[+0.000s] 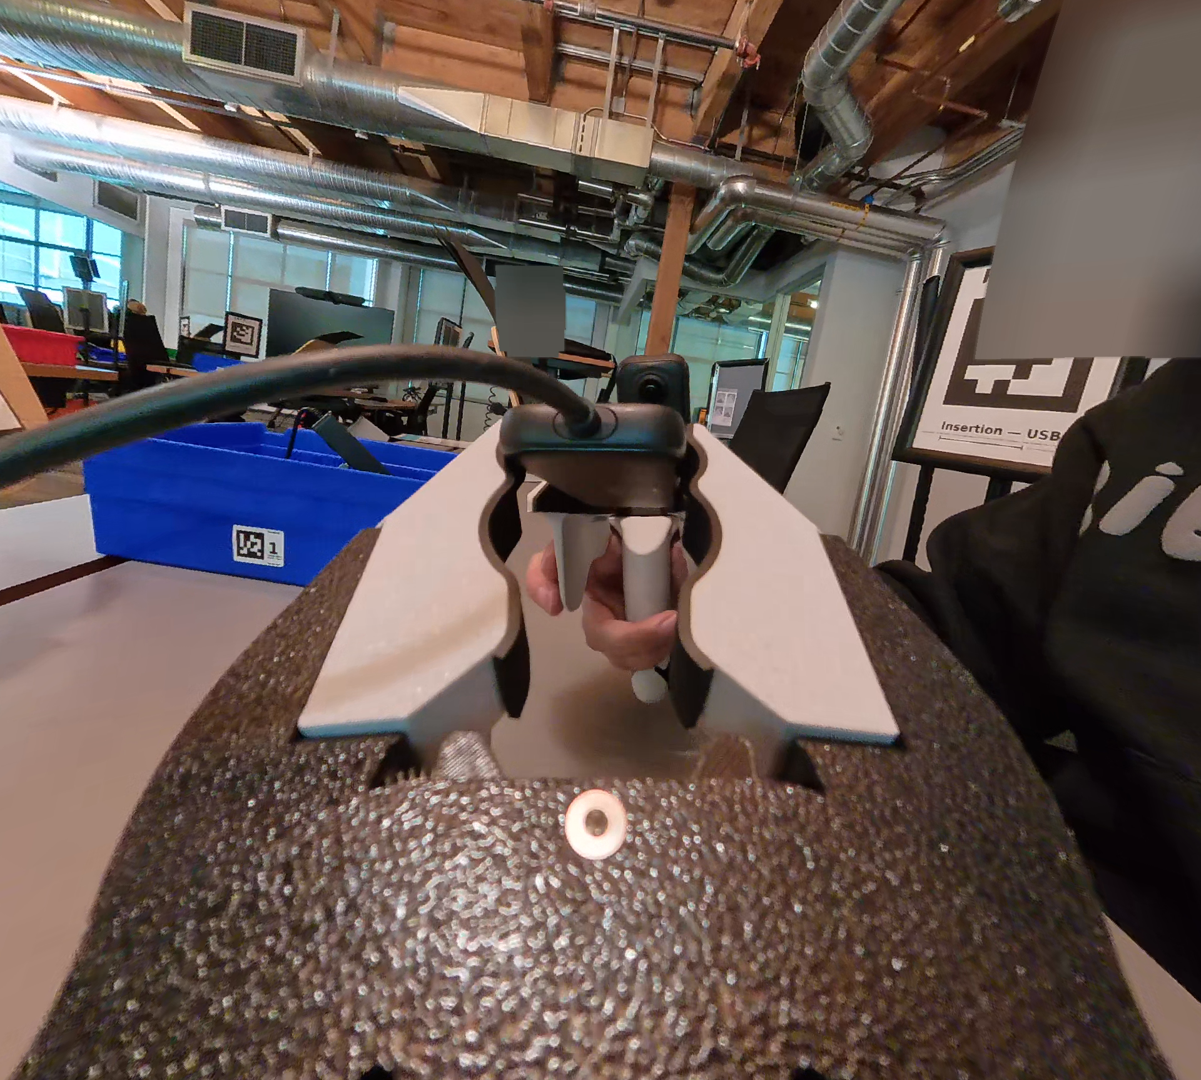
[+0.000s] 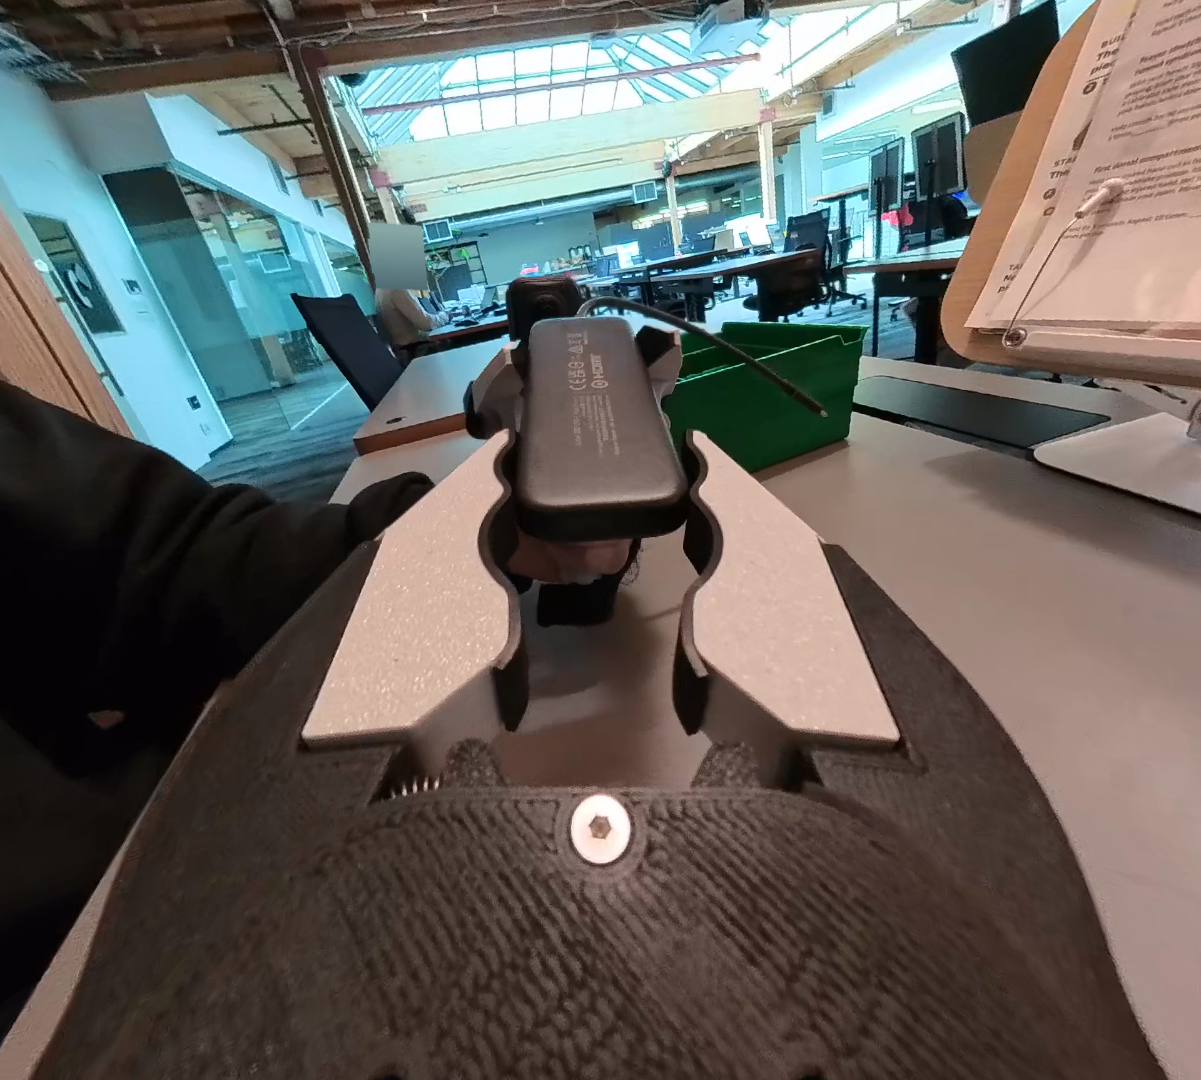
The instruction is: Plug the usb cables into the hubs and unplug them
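Observation:
A black USB hub point(image 2: 598, 431) is held in the air above the table, between the two grippers, which face each other. My right gripper point(image 2: 598, 493) is shut on the hub's near end. My left gripper point(image 1: 594, 464) is shut on the opposite end point(image 1: 591, 441), where the hub's own black cord point(image 1: 260, 392) comes out. In the right wrist view the cord point(image 2: 734, 350) arcs right and its plug point(image 2: 815, 410) hangs free. The left gripper point(image 2: 500, 392) shows behind the hub. The right gripper's pale fingers point(image 1: 640, 568) and a hand show below the hub.
A blue bin point(image 1: 195, 496) stands on the table at the left, a green bin point(image 2: 780, 399) behind the hub. A tilted board with papers point(image 2: 1105, 138) on a white stand base point(image 2: 1137, 457) and a black mat point(image 2: 975, 415) lie right. A person's black sleeve point(image 1: 1072, 626) is close.

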The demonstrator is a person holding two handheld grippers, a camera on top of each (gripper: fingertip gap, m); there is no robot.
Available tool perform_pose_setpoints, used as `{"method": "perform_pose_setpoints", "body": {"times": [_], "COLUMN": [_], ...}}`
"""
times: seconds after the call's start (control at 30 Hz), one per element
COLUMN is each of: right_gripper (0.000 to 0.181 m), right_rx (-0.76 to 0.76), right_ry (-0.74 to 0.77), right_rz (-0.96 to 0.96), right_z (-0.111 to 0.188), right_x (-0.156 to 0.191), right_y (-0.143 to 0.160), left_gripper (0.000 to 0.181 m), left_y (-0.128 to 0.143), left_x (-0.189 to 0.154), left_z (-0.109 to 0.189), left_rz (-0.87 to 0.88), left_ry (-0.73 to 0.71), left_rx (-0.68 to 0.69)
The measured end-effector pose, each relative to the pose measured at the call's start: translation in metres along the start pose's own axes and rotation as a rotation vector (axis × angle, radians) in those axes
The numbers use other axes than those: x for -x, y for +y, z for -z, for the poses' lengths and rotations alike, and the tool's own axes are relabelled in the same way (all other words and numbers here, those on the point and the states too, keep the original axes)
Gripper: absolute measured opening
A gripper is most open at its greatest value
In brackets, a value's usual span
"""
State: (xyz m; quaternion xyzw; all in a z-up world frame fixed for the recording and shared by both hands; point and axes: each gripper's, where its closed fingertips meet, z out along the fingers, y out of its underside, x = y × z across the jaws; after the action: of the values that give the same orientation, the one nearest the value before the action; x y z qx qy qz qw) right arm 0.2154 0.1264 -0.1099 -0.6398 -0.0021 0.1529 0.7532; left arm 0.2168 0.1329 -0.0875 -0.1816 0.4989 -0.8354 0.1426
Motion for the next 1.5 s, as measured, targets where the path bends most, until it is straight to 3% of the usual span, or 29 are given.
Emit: {"method": "perform_pose_setpoints", "body": {"times": [0.3,0.43,0.53,0.63,0.8,0.83,1.03,1.23,1.5], "right_gripper": [0.047,0.047,0.047,0.047,0.047,0.047,0.046,0.049,0.046], "right_rx": [-0.018,-0.049,-0.059,0.024,0.087,0.099,0.123,0.053,0.068], "right_ry": [0.034,0.120,0.227,0.331,0.312,0.295,0.333,0.335,0.327], "right_rz": [-0.007,0.052,0.143,0.358,0.491,0.506,0.577,0.589,0.711], "right_z": [0.003,0.012,0.021,0.025,0.010,0.008,0.006,0.003,0.000], "right_x": [-0.008,-0.020,-0.034,-0.042,-0.031,-0.028,-0.036,-0.029,-0.020], "right_y": [-0.006,-0.016,-0.022,-0.017,-0.002,0.002,0.015,0.007,0.009], "left_gripper": [0.047,0.066,0.067,0.066,0.049,0.033,0.011,0.009,0.009], "left_y": [0.003,-0.003,0.006,0.015,0.029,0.031,0.028,0.019,0.024], "left_x": [0.011,0.032,0.039,0.041,0.040,0.039,0.042,0.035,0.034], "left_z": [-0.001,0.007,0.010,0.007,0.002,0.002,0.003,0.004,0.008], "left_rz": [0.171,0.284,0.358,0.431,0.552,0.563,0.815,0.858,0.961], "left_ry": [-0.043,-0.175,-0.234,-0.290,-0.343,-0.332,-0.277,-0.261,-0.252], "left_rx": [-0.014,-0.071,-0.005,0.071,0.133,0.134,-0.006,0.004,0.035]}}
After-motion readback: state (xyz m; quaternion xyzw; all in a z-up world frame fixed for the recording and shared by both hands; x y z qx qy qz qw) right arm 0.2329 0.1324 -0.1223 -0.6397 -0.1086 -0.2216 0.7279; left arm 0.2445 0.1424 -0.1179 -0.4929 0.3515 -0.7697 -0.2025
